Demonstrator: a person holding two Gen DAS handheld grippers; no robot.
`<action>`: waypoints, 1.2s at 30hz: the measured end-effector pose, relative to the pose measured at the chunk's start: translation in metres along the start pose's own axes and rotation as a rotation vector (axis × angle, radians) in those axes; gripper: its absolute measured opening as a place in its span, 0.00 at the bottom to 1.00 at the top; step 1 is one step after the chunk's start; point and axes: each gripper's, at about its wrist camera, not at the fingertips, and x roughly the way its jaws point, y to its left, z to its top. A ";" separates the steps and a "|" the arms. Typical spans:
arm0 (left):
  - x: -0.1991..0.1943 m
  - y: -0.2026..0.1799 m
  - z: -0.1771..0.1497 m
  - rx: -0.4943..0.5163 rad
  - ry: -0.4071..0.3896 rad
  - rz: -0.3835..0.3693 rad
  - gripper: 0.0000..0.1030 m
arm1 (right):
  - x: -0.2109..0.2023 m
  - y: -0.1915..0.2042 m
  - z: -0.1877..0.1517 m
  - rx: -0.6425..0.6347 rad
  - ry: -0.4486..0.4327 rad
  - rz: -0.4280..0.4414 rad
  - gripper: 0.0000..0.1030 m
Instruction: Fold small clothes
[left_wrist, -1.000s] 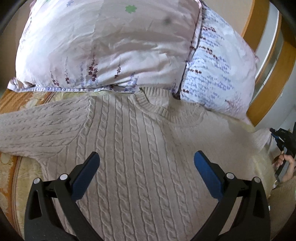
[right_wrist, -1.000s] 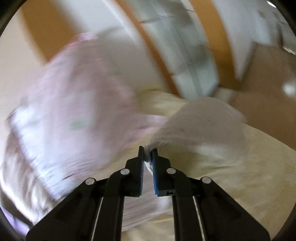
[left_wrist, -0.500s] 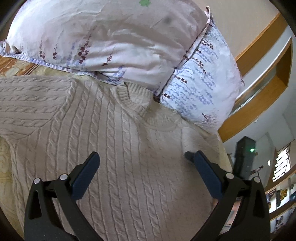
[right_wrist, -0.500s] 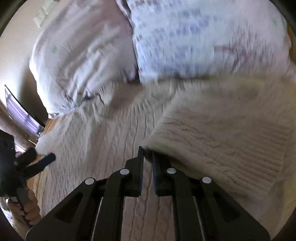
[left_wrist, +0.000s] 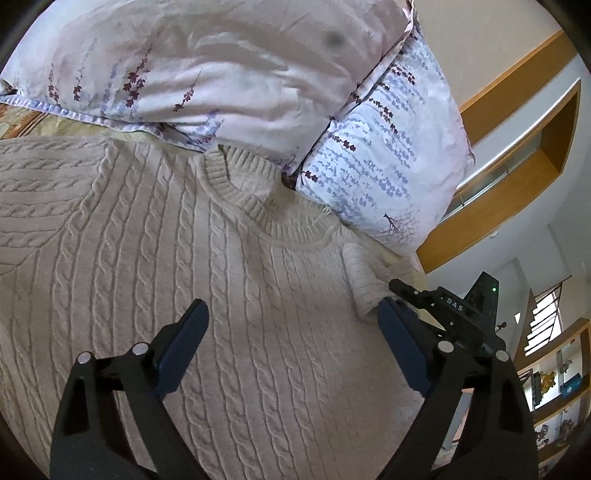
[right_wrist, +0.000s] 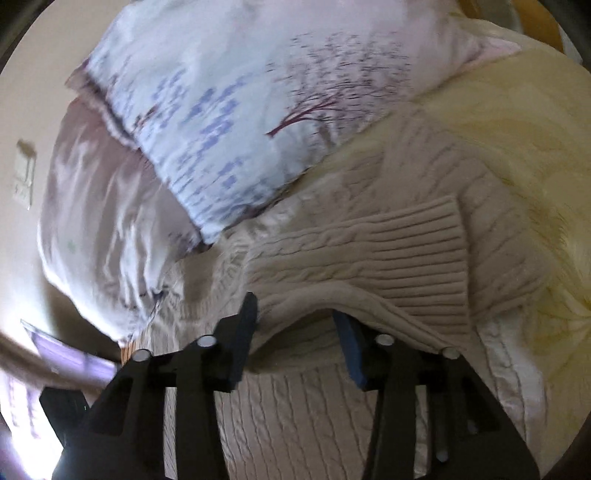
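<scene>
A cream cable-knit sweater (left_wrist: 221, 280) lies flat on the bed, its collar (left_wrist: 258, 206) toward the pillows. Its right sleeve (right_wrist: 369, 254) is folded in over the body, ribbed cuff (right_wrist: 436, 243) to the right. My left gripper (left_wrist: 291, 343) is open above the sweater's chest and holds nothing. My right gripper (right_wrist: 295, 328) is open, its jaws apart with the sleeve's fold draped just over them. In the left wrist view the right gripper's body (left_wrist: 450, 310) shows beside the folded sleeve (left_wrist: 362, 284).
Two floral pillows (left_wrist: 221, 66) (left_wrist: 388, 166) lie against the sweater's collar end. The yellow bedspread (right_wrist: 517, 122) shows to the right. A wooden headboard frame (left_wrist: 517, 155) and shelves (left_wrist: 554, 376) stand beyond the bed's right side.
My right gripper carried the sleeve in over the sweater's body, then opened and let it go. My left gripper stayed open, and its view swung toward the right shoulder.
</scene>
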 end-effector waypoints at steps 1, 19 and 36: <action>0.000 0.000 0.000 -0.003 0.003 -0.001 0.88 | 0.001 -0.001 0.000 0.025 0.001 -0.003 0.39; -0.025 0.019 0.002 -0.028 -0.040 0.011 0.88 | -0.027 0.059 -0.009 -0.275 -0.289 -0.256 0.12; -0.021 0.038 -0.001 -0.153 0.008 -0.043 0.70 | 0.017 0.079 -0.051 -0.289 0.192 0.179 0.57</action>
